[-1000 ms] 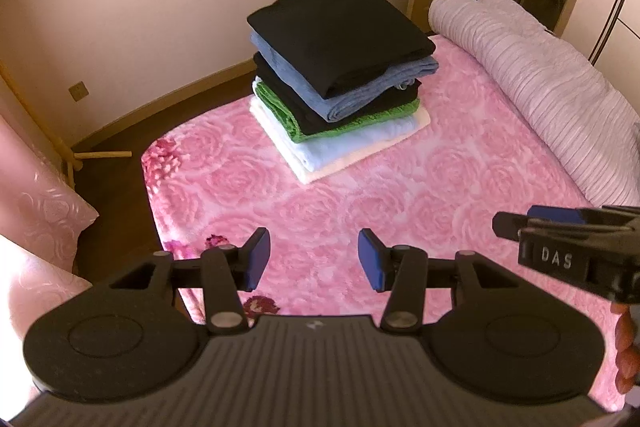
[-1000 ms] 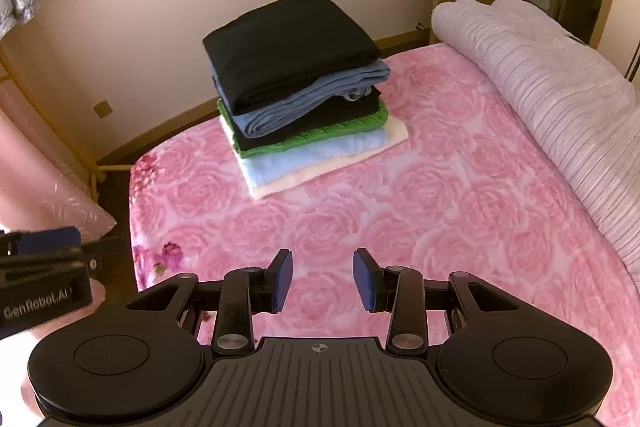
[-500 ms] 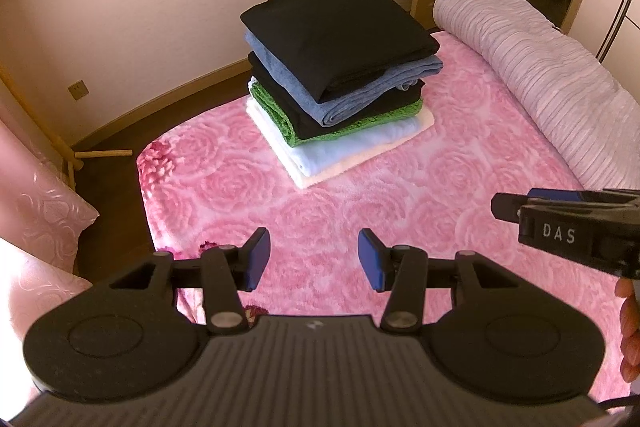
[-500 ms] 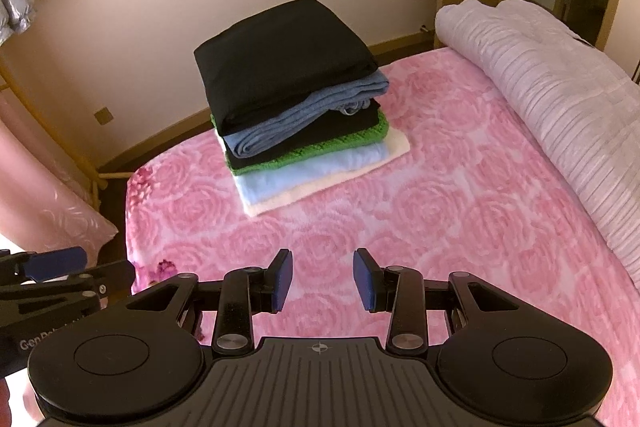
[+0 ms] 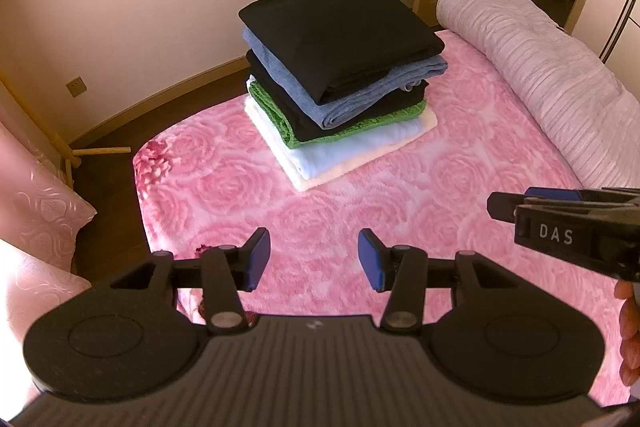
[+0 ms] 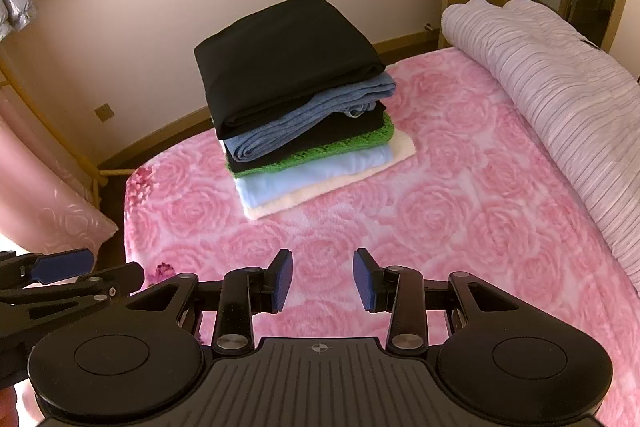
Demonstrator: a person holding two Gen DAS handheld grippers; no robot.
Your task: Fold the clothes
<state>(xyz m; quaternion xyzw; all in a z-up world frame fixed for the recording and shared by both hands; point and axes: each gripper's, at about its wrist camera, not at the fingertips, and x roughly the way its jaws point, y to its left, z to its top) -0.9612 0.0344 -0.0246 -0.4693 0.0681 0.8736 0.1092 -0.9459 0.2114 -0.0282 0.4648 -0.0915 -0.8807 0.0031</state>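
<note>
Left wrist: folded clothes stack [image 5: 340, 83] on pink bedspread [image 5: 400, 211]; both grippers empty.

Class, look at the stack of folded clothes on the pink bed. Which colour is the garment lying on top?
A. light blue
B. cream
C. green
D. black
D: a black folded garment caps the stack, with the blue-grey, green, light blue and cream layers showing below its edges.

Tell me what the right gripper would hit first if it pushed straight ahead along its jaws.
Most likely the pink rose blanket: the right gripper, jaws open and empty, points over bare blanket. The stack of folded clothes lies farther along and slightly left. Depth is unclear, so a shallower path might reach the stack first.
</note>
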